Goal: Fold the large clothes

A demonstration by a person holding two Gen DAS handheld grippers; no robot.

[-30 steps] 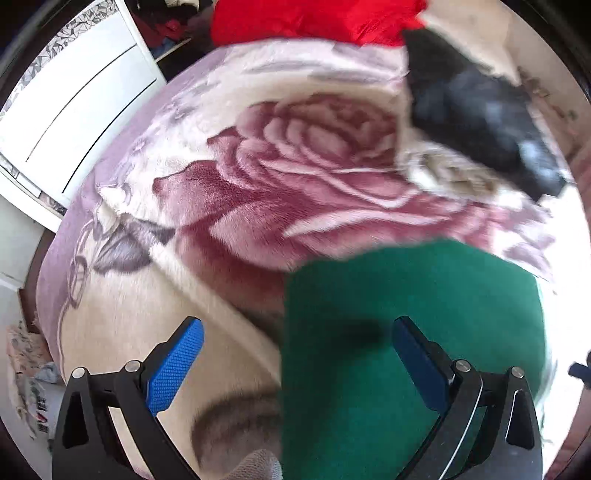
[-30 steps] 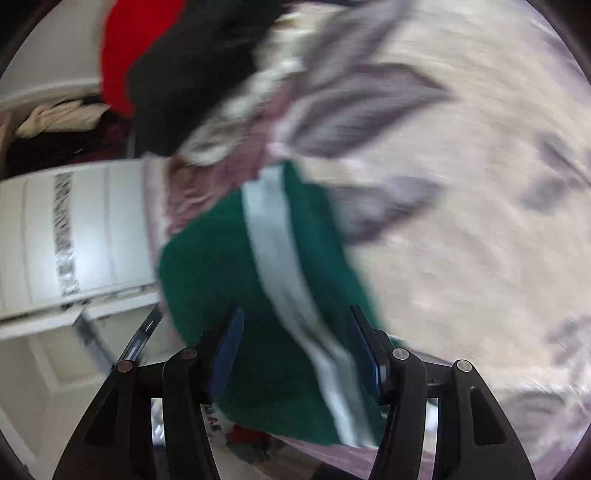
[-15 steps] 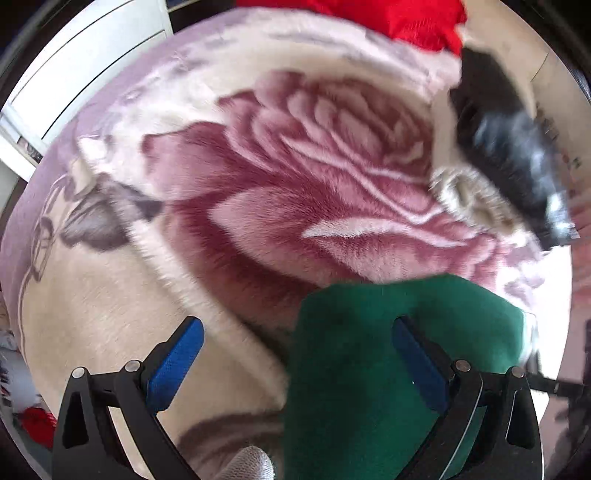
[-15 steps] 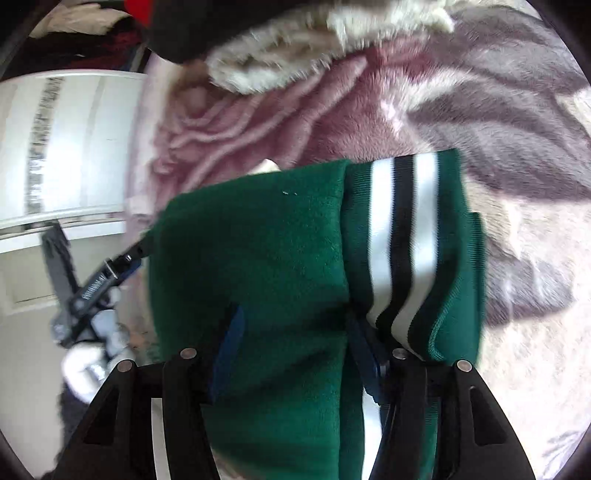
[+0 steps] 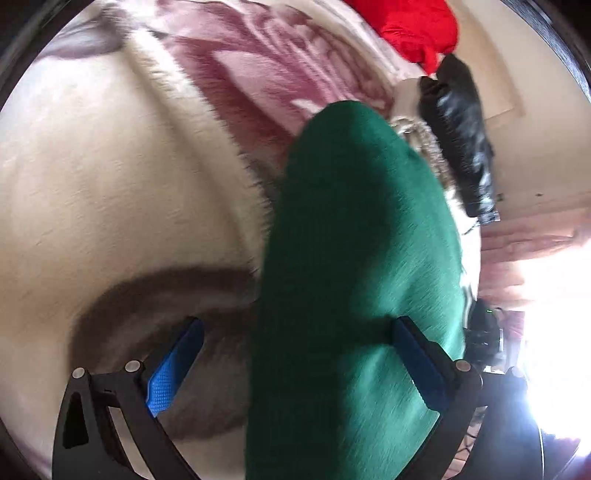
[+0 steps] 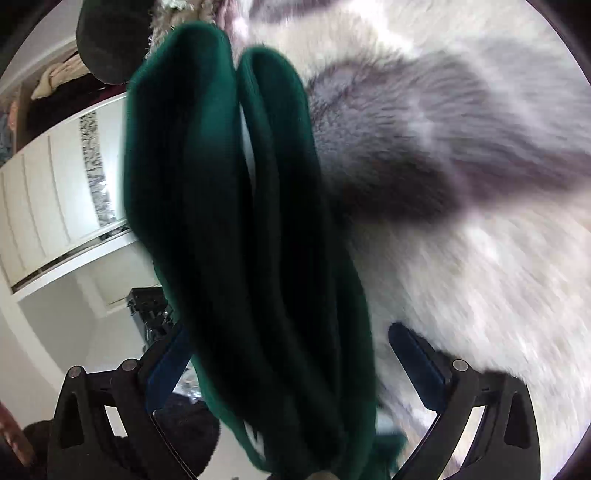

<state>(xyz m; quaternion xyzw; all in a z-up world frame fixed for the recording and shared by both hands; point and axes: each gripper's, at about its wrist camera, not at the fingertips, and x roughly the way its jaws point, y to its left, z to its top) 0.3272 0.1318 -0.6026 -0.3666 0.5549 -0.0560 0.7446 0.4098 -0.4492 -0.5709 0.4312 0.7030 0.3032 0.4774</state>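
A folded green garment [image 5: 354, 280] lies on a plush floral blanket [image 5: 122, 177]. In the left wrist view it fills the right half between my wide-open blue-padded fingers [image 5: 173, 365]. My left gripper [image 5: 295, 365] straddles its left edge. In the right wrist view the garment [image 6: 240, 236] shows as stacked folds seen edge-on, running between the fingers of my open right gripper [image 6: 291, 365]. Neither pair of pads visibly presses the cloth.
A red garment [image 5: 417, 29] and a black fur-trimmed one [image 5: 461, 129] lie at the far side of the bed. A white wardrobe [image 6: 55, 195] stands beside the bed. Bright window glare fills the right edge of the left wrist view [image 5: 554, 332].
Both grippers have dropped low and close to the green garment. The right view has swung from its striped top face to its folded edge. Both stay open.
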